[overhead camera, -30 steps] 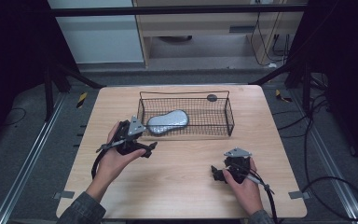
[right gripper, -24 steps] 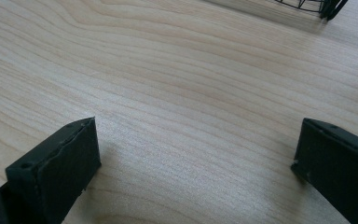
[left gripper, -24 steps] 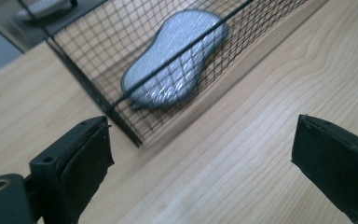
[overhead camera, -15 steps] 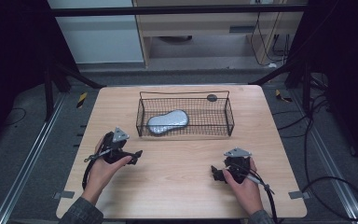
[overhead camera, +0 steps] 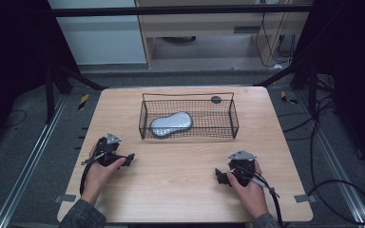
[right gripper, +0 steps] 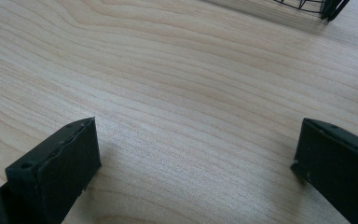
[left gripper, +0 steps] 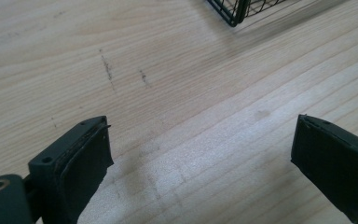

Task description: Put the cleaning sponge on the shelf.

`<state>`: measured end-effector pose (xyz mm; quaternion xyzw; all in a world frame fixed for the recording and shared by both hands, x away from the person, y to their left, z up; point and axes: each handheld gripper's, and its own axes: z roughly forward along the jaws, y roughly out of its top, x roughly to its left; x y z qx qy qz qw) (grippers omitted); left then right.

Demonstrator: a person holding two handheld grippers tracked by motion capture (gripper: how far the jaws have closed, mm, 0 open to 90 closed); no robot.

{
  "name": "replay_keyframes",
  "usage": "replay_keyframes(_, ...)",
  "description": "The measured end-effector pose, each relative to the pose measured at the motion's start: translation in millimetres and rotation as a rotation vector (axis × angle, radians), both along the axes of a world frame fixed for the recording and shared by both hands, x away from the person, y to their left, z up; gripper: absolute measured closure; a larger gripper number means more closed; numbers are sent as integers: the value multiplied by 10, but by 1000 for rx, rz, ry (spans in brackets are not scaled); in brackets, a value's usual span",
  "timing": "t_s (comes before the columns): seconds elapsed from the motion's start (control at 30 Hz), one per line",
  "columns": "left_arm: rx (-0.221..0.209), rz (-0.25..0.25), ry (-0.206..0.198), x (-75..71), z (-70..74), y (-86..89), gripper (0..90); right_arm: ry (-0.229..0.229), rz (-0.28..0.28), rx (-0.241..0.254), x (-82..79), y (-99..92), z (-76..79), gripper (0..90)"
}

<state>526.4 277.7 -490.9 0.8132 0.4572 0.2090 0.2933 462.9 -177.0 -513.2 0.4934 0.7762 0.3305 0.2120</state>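
Note:
A black wire basket [overhead camera: 189, 97] stands at the middle back of the wooden table [overhead camera: 180, 190]. Inside it lies a grey, peanut-shaped pouch [overhead camera: 170, 124], toward its left end. My left gripper [overhead camera: 129, 159] rests low over the table's left front, short of the basket, open with bare wood between its jaws [left gripper: 200, 154]. A corner of the basket [left gripper: 235, 11] shows at the top of the left gripper view. My right gripper [overhead camera: 220, 176] sits at the right front, also open over bare wood [right gripper: 198, 149]. The basket's corner [right gripper: 328, 7] shows far off in the right gripper view.
A small dark round disc [overhead camera: 216, 99] sits on the table just behind the basket's right end. Dark metal frame posts and cables surround the table on the floor. Faint dark scuff marks [left gripper: 109, 72] cross the wood ahead of the left gripper.
My left gripper has drawn back from the basket's left end and come down to the table's left front. The pouch stays in the basket. The right gripper has kept still.

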Motion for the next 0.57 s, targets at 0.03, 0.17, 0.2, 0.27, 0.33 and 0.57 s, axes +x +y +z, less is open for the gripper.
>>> replay_keyframes(0.03, 0, 0, 0, 0, 0, 0, 40, 0, 0, 0, 0, 0, 0, 4)
replay_keyframes(0.17, -1, 6, 15, 25, -75, 24, 28, 1, 0, -1, 0, 0, 1, 4)
replay_keyframes(0.2, -17, 11, 22, 35, -100, 42, 13, 1, 0, 0, 0, 1, 1, 4)
replay_keyframes(0.27, -24, 14, 18, 37, -109, 51, 10, 1, 0, 0, 1, 1, 1, 4)
replay_keyframes(0.33, -72, 29, -27, 23, -171, 72, 0, 1, 0, 0, 1, 1, 1, 4)
replay_keyframes(0.57, -74, 30, -26, 23, -171, 71, 0, 1, 2, 0, 7, -4, 1, 4)
